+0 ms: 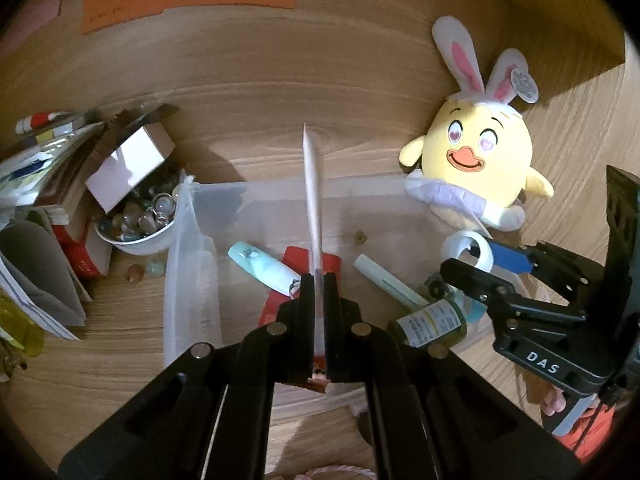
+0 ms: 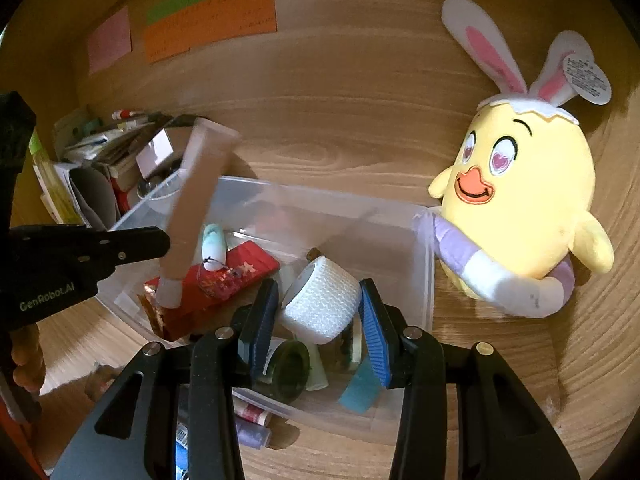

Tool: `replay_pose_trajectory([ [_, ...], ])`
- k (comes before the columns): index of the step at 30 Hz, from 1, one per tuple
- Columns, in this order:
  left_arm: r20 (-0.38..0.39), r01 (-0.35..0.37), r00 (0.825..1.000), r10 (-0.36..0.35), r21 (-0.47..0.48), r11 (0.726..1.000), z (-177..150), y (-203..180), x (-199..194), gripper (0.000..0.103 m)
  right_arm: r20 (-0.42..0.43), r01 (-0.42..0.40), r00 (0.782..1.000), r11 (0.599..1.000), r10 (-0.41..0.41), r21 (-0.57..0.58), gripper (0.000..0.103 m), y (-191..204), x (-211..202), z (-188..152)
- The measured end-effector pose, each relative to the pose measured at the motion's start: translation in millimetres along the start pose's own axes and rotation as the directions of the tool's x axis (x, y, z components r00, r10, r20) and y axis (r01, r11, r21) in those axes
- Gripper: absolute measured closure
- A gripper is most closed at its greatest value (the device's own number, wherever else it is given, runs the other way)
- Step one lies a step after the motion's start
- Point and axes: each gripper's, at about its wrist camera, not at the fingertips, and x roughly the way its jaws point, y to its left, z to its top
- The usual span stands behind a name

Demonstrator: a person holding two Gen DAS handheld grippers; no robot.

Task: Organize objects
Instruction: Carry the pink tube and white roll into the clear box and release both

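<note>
My left gripper (image 1: 319,280) is shut on a slim pinkish tube (image 1: 313,192), seen edge-on and pointing away. In the right wrist view the same tube (image 2: 196,196) hangs slanted with its white cap down, over the left part of a clear plastic bin (image 2: 424,264). My right gripper (image 2: 320,300) is shut on a white bandage roll (image 2: 324,304), which hangs above the bin's near right part. The left wrist view shows that gripper (image 1: 480,264) and its roll (image 1: 468,248) at the bin's right end. Inside the bin (image 1: 188,240) lie a red packet (image 2: 248,272), a teal pen (image 1: 260,266) and a green bottle (image 1: 434,322).
A yellow plush chick (image 2: 520,208) with rabbit ears leans on the wooden back wall just right of the bin. A bowl of marbles (image 1: 136,224), a small box and stacked books (image 1: 40,200) crowd the left. Thread spools (image 2: 252,420) lie before the bin. Sticky notes (image 2: 208,20) hang on the wall.
</note>
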Motion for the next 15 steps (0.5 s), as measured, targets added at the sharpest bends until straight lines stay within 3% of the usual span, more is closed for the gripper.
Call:
replay_pose_trajectory([
  [10,-0.023,0.01,1.0,-0.01,0.009,1.0,-3.7,-1.2,2.3,0.1,-0.031,0.016,0.999,1.0,-0.016,-0.017,0.064,2.6,7.8,-2.1],
  [15,-0.021,0.01,1.0,-0.009,0.02,1.0,-4.0,-3.2,-4.0,0.1,-0.028,0.013,1.0,1.0,-0.013,-0.013,0.051,1.5,4.6,-2.0],
])
